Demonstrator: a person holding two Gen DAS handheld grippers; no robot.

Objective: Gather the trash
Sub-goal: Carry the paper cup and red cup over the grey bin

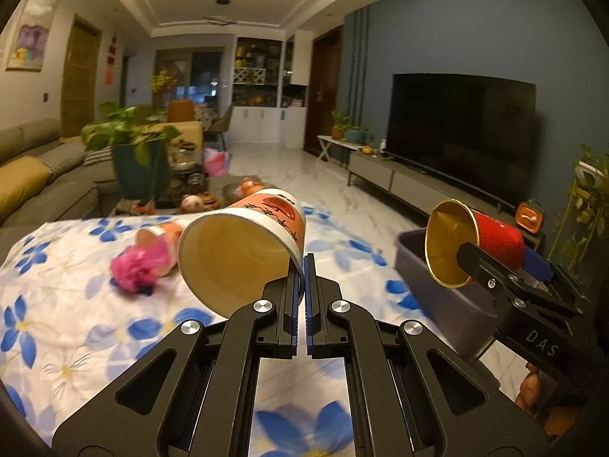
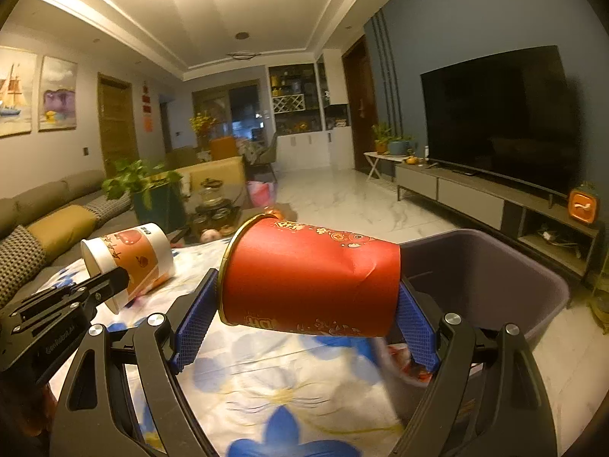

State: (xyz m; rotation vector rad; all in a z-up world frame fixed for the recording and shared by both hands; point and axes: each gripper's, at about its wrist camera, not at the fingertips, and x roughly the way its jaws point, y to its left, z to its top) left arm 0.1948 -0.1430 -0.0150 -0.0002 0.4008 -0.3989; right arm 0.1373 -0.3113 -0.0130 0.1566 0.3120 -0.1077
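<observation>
Orange cup (image 1: 243, 243) | L hand-held gripper (image 1: 304, 266) pinching rim | red cup (image 2: 308, 278) | R hand-held gripper (image 2: 304, 297) clamping it, beside bin (image 2: 495, 266)

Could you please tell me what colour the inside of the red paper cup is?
Shiny gold inside the red paper cup, seen best from the left wrist view.

White-and-orange paper cup (image 1: 243, 243) held off the floral tablecloth, on its side, pinched at rim; red gold-lined cup (image 2: 310, 278) also sideways, just beside grey bin (image 2: 495, 266).

Both grippers: black linkage arms, silver screws, ribbed blue fingers (image 2: 192, 323); white lettering, perhaps "DAS".
</observation>
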